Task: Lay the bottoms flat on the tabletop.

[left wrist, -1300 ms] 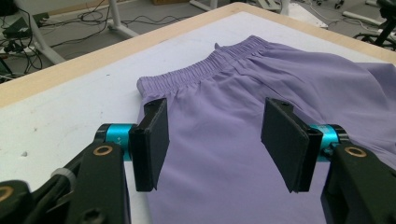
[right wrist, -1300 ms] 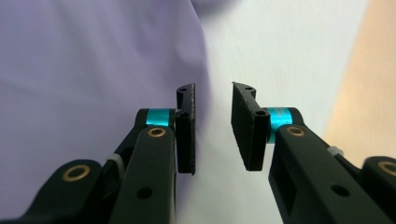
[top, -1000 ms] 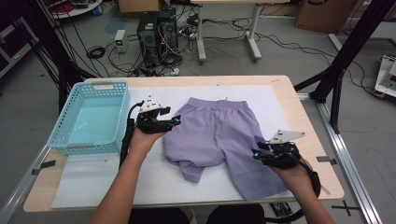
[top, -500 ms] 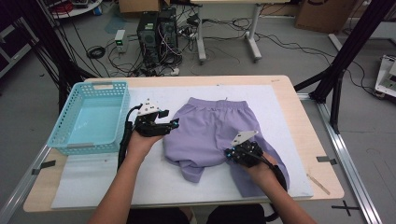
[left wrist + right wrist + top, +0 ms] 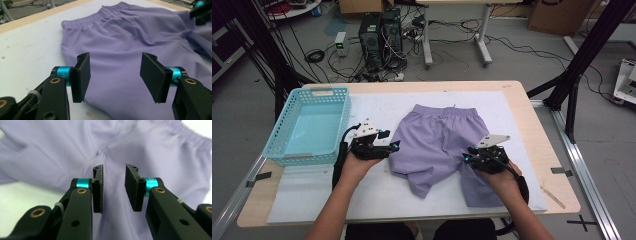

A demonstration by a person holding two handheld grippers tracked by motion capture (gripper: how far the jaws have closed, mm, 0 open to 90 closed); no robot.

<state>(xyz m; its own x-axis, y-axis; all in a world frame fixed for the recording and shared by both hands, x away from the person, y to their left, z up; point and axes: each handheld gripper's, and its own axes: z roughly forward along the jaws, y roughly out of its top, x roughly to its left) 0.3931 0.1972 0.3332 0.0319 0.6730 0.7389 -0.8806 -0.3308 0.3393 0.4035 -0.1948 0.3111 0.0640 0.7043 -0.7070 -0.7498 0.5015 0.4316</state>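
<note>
Each claw (image 5: 393,147) was black, with flat matte pads (image 5: 82,75), cyan collars behind them and brass-coloured rivets on the arms. A grey three-cornered plate (image 5: 495,139) topped each; black cables (image 5: 341,155) trailed. Forearms were unsleeved.

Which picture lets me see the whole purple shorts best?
The high view: the purple shorts lie whole on the table, waistband to both legs. The left gripper view gives the waistband and one side; the right gripper view gives a close patch around the middle seam.

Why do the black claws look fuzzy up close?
In the right gripper view the near arms of the right gripper blur, and the shorts look washed out; in the left gripper view the shorts are sharper; the high view is soft but evenly lit.
</note>
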